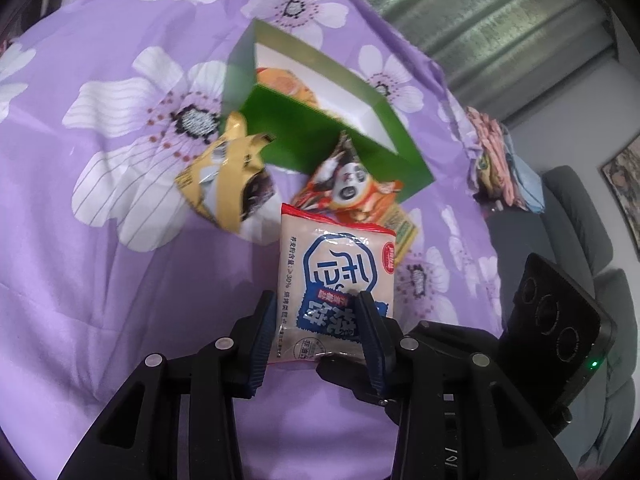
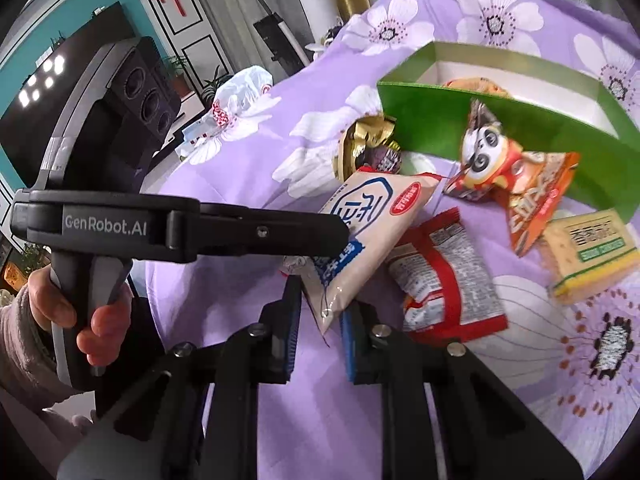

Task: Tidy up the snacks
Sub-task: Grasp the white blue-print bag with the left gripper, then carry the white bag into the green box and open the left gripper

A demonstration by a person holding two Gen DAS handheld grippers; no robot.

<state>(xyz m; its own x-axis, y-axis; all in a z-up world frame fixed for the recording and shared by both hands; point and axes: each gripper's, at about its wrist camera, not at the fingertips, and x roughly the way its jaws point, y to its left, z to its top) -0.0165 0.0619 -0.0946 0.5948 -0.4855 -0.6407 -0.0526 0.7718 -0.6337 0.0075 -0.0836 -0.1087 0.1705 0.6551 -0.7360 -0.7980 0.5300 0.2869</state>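
Observation:
My left gripper [image 1: 318,300] is shut on a beige snack pack with blue lettering [image 1: 336,276], held above the purple flowered cloth [image 1: 80,240]; the pack also shows in the right wrist view [image 2: 360,224], with the left gripper [image 2: 336,236] on it. The green box [image 1: 320,136] with a white inside lies just beyond and holds an orange pack [image 1: 288,84]. My right gripper [image 2: 318,300] is open, its jaws on either side of the beige pack's lower corner. A red-and-white pack [image 2: 448,280] lies beside it.
A gold pack [image 1: 228,176], a panda pack [image 1: 352,188] and a yellow cracker pack [image 2: 592,252] lie in front of the green box [image 2: 500,128]. A white plastic bag [image 2: 240,96] sits at the cloth's far edge. A grey sofa [image 1: 580,208] stands to the right.

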